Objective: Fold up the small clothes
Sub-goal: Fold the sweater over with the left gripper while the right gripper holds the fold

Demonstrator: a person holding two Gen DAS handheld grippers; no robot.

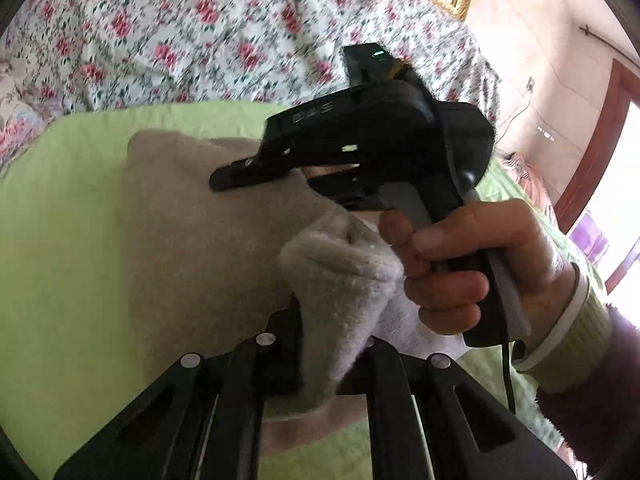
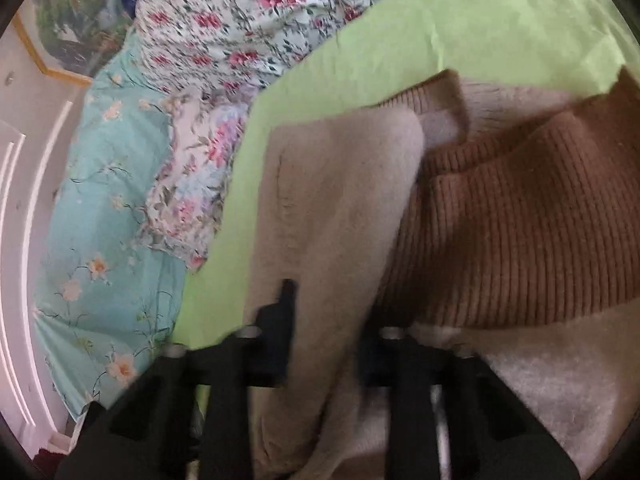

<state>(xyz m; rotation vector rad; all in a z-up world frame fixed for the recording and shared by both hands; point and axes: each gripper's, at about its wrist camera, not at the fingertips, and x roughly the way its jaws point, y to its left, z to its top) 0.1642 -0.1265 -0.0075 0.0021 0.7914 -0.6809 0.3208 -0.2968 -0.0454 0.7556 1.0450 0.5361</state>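
A small beige fleece garment (image 1: pixel 192 220) lies on a lime green sheet (image 1: pixel 52 216). My left gripper (image 1: pixel 332 344) is shut on a raised fold of the garment near its lower edge. The right gripper (image 1: pixel 280 168), held by a hand (image 1: pixel 452 272), lies across the garment's top right. In the right wrist view the beige garment (image 2: pixel 340 208) runs between the fingers of my right gripper (image 2: pixel 328 344), which pinch a fold. Its brown ribbed part (image 2: pixel 520 232) lies to the right.
A floral quilt (image 1: pixel 180 32) lies beyond the green sheet (image 2: pixel 480 28). A turquoise flowered cover (image 2: pixel 108 208) lies to the left in the right wrist view. A framed picture (image 2: pixel 68 28) and a white door (image 2: pixel 24 240) stand beyond the bed.
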